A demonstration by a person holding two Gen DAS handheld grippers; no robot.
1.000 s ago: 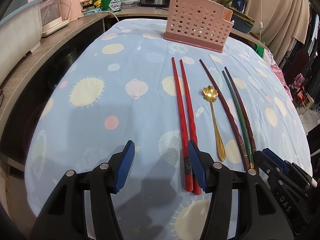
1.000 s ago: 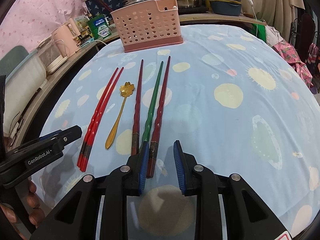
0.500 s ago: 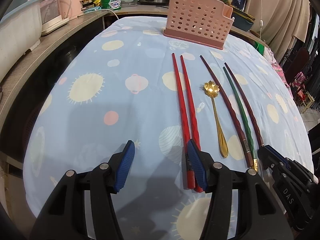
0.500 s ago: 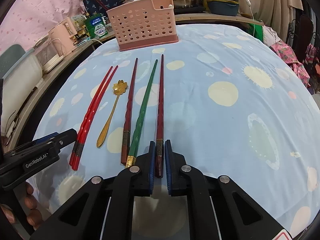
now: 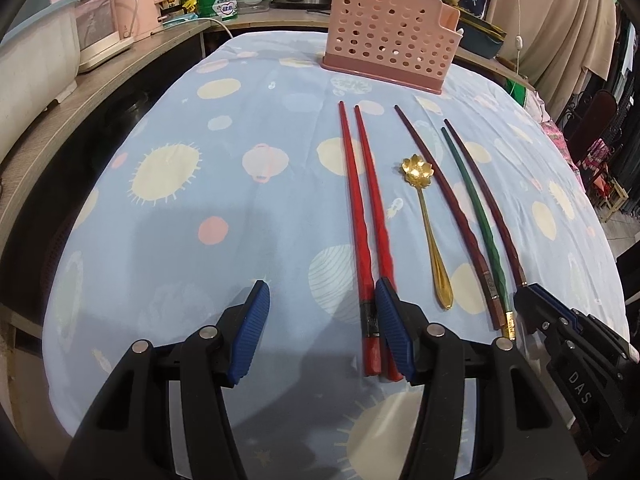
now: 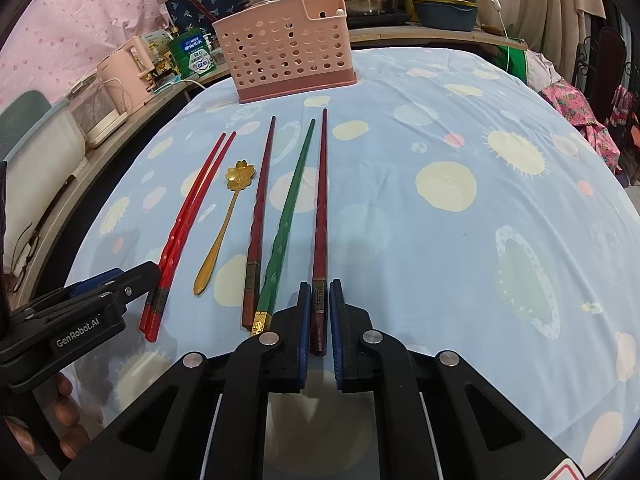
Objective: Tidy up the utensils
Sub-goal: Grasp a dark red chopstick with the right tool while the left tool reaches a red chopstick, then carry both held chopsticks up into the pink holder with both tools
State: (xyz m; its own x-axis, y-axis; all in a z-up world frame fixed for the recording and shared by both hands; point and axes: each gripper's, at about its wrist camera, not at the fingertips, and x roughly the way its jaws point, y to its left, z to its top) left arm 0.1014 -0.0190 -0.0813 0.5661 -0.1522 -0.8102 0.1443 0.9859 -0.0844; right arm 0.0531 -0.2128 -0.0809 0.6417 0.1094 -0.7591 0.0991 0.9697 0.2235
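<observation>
**First chopstick pinched, the rest still waiting in front of the caddy**

The dark red chopstick [image 6: 320,216] lies with its tip toward the pink utensil caddy [image 6: 286,50] and its thick end clamped between the blue pads of the right claw [image 6: 319,312] — the outermost piece of the row, on the side away from the red pair. It still rests flat on the cloth-covered desk [image 6: 460,240], not yet lifted. Next to it, moving along the row in front of the caddy, lie a green chopstick [image 6: 290,216], a second dark red chopstick [image 6: 260,208], a gold flower-bowl spoon [image 6: 224,220] and the red pair [image 6: 188,216]. No piece of the row has reached the caddy, so by the look of it the sorting has barely begun: one grip taken, six pieces to carry.

The left claw [image 5: 320,324] hangs spread over the near ends of the red pair [image 5: 368,240], one pad beside them, pinching nothing.

Compared with a second earlier, the right claw's jaws — then parted, with the chopstick's end just inside one pad — have closed on it, and the chopstick now points straighter at the caddy. The left claw and the other utensils lie as they did.
</observation>
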